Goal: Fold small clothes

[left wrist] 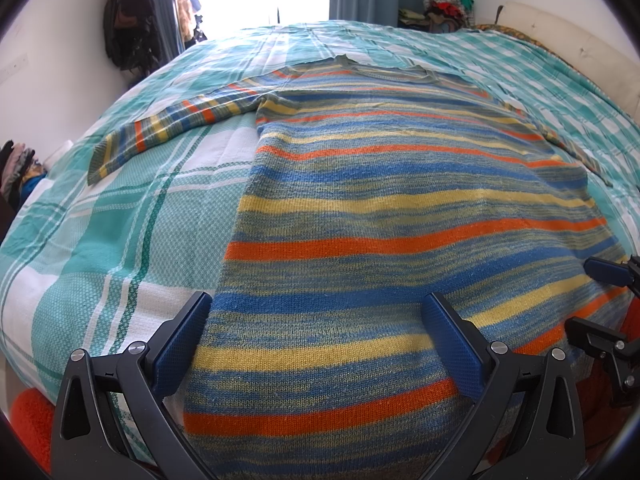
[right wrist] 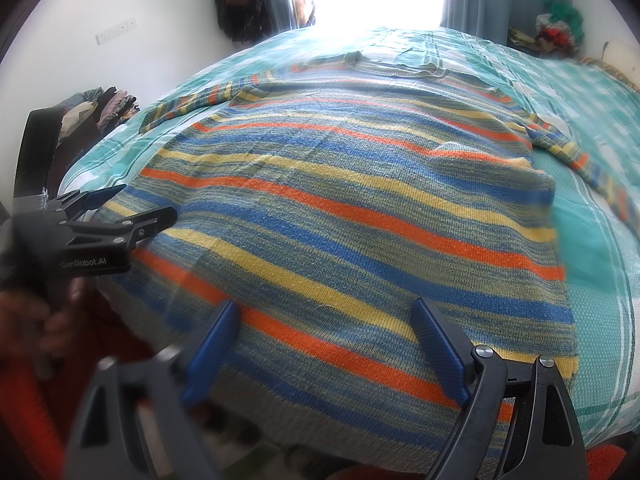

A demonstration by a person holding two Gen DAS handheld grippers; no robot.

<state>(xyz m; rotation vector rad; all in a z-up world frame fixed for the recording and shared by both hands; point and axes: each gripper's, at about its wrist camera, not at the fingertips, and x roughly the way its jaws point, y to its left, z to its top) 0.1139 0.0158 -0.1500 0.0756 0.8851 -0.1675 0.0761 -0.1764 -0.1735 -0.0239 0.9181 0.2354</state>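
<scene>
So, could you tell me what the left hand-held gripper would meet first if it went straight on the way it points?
Most likely the striped sweater spread flat on the checked bedspread. The left hand-held gripper stands open and angled down over the sweater's lower part; nothing shows between, though depth is hard to judge.

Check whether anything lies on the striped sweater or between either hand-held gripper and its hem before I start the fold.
Nothing visible does. The striped sweater lies flat on the checked bedspread with nothing on it. The left hand-held gripper and the right hand-held gripper both stand open over the near hem, with only knit between their fingers.
</scene>
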